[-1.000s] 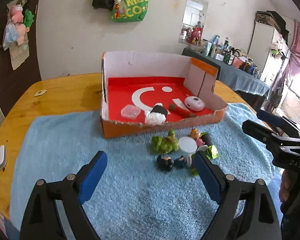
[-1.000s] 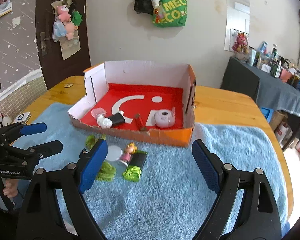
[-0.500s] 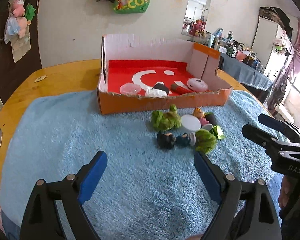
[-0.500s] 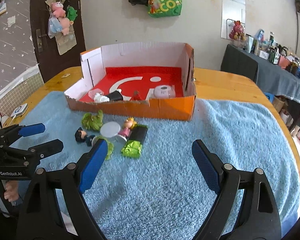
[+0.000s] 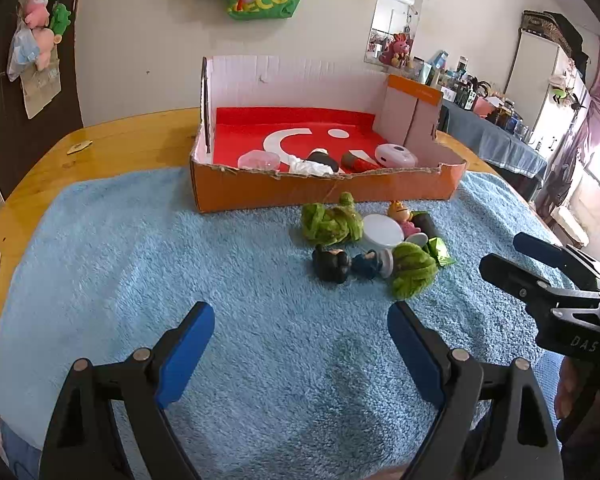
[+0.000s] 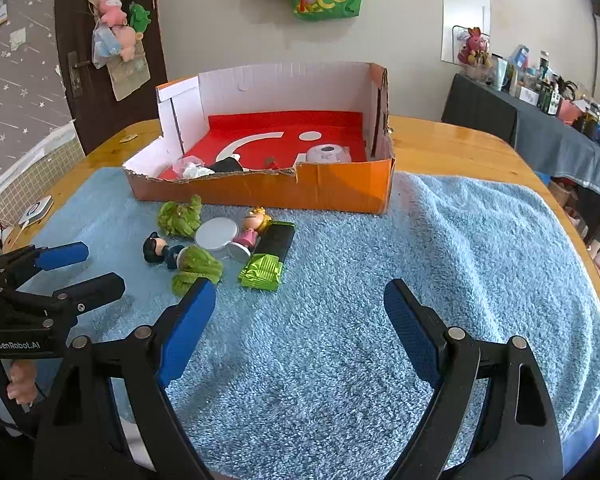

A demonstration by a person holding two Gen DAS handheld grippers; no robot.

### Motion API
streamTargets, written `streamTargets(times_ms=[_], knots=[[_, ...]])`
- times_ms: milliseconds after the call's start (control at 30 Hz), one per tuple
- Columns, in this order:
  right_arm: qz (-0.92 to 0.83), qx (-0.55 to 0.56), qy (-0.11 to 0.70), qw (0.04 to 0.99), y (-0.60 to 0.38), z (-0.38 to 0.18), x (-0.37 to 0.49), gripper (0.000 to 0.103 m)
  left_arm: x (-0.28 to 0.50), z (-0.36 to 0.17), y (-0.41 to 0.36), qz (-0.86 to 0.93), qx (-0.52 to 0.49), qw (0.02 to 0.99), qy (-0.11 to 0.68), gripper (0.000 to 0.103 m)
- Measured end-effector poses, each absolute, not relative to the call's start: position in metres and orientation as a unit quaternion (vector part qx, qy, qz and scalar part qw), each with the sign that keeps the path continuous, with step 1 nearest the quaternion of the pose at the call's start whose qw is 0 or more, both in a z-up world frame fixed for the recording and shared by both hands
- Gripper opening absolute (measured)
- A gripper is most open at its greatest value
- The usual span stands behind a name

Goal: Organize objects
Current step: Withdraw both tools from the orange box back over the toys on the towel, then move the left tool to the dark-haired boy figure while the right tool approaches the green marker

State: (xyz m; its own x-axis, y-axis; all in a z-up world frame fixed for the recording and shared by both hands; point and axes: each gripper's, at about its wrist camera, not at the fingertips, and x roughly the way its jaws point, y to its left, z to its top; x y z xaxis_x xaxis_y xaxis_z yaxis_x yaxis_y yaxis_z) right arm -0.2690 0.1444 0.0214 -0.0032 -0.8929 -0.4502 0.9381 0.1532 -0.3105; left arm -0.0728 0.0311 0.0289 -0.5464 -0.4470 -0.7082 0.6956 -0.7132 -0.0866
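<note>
1. Toys (image 5: 372, 242) lay in a tight cluster on the blue towel (image 5: 180, 264), ahead of the left claw (image 5: 296, 344) and slightly to its right; from the right claw (image 6: 300, 316) they sat ahead and to its left.
2. Box (image 5: 324, 190) stood just beyond the cluster, several small items already inside.
3. Left claw: jaws wide, nothing between them. Right claw: jaws wide, empty.
4. Green yarn ball (image 6: 198, 264) lay nearest the right claw's left finger. Judged soft and light; should compress, so a grip across its middle ought to hold.
5. Dark figurine (image 5: 332, 265) and blonde figurine (image 6: 254, 226) looked like rigid plastic, light, possibly slippery; grip across the body, not the head.
6. White disc (image 6: 216, 233) lay flat and thin; judged hardest to pinch off the pile.
7. Green toy car (image 6: 270, 258) was stiff; take it by its long sides.
</note>
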Motion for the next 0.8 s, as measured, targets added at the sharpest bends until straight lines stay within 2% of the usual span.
streamTargets(times_ms=[800], knots=[[-0.646,0.060,0.307,0.696,0.118,0.021,-0.276,0.086,-0.110,0.020,0.012,-0.858,0.376,0.299,0.181,0.090]])
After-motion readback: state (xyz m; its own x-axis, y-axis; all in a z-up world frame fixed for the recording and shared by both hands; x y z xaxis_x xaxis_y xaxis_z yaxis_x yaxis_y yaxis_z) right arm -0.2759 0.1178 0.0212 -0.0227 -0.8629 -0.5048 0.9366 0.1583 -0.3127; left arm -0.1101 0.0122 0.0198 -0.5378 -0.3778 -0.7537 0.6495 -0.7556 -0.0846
